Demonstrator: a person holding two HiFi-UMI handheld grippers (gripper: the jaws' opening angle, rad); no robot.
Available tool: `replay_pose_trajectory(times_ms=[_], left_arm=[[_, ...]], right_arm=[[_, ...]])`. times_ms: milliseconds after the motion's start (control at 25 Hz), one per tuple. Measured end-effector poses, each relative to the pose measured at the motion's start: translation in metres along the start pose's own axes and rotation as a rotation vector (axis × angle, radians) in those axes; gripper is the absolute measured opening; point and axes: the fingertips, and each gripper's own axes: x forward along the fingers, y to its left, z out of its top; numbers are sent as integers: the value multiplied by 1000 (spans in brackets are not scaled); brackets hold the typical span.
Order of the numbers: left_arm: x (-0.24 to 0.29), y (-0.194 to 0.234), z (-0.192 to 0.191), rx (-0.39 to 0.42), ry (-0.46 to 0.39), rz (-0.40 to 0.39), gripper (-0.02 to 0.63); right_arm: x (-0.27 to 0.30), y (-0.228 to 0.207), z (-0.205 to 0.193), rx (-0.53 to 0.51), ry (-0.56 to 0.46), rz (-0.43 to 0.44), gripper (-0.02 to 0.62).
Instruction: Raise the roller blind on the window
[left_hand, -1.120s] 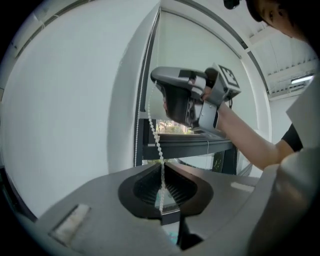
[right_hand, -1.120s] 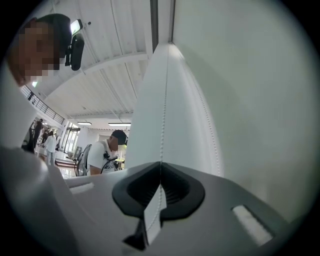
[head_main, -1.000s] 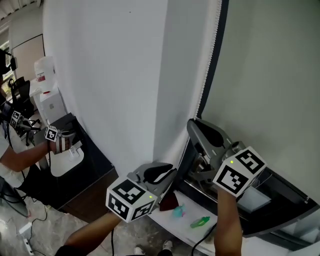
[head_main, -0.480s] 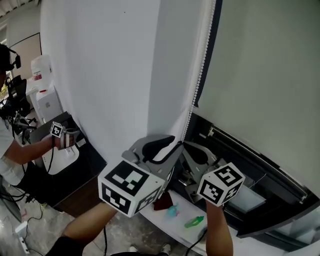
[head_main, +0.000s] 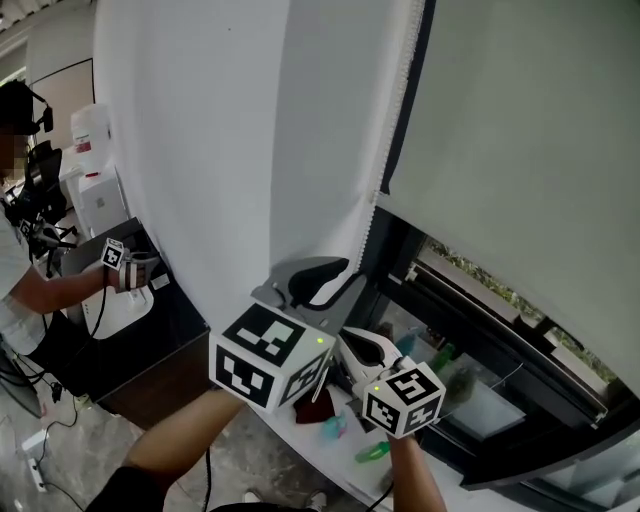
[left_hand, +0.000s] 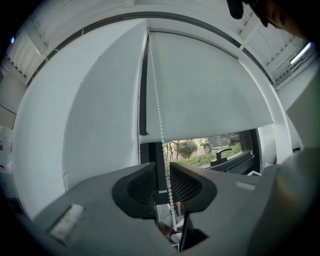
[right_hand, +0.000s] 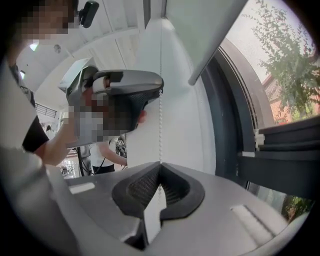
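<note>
The left gripper (head_main: 335, 285) is the higher of the two, and its jaws stand apart. In the left gripper view the chain (left_hand: 167, 200) runs loose through the gap between the pads and touches neither that I can see. The risk here is a bad regrip. If the jaws close while the chain hangs off-centre or swings, the pads may catch it at the tip or miss it. There is also a second strand (left_hand: 138, 125) just to the left. Closing on that one by mistake would likely drive the blind back down.

The right gripper (head_main: 358, 345) sits lower and its jaws are closed on the chain (right_hand: 160, 100), which rises taut from between the pads. At this instant it is the only hold. The beads are small and the pads grip a short length, so a sharp tug could let them slide through. Letting go before the left gripper has closed could let the blind creep down, if the clutch is weak. This gripper is also low, near the small items (head_main: 372, 452) on the ledge (head_main: 300, 430), and pulling further down could knock them.

The blind (head_main: 520, 150) hangs to the right of both grippers, partly raised. Its bottom edge sits above a strip of open glass, with trees showing in the gripper views. A pull angled away from the window, not straight down, could rub the chain on the frame or jam the mechanism. I judge the task well under way, with more pulls needed.
</note>
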Motion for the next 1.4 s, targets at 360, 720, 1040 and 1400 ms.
replay_pose_trajectory(times_ms=[360,720,1040,1400], left_arm=[[14,6,12,-4,-12,1,20],[8,-2,9,38,-8,1,21],[-1,7,-19,17,44,26,23],[1,-5,-109,39,221,18,23]], right_arm=[[14,4,1,9,8,34,6],[8,-11,-1,6,35,20,9],[-31,-29,77,271,-228,119,84],[-28,-1,170,89,-306,199,89]])
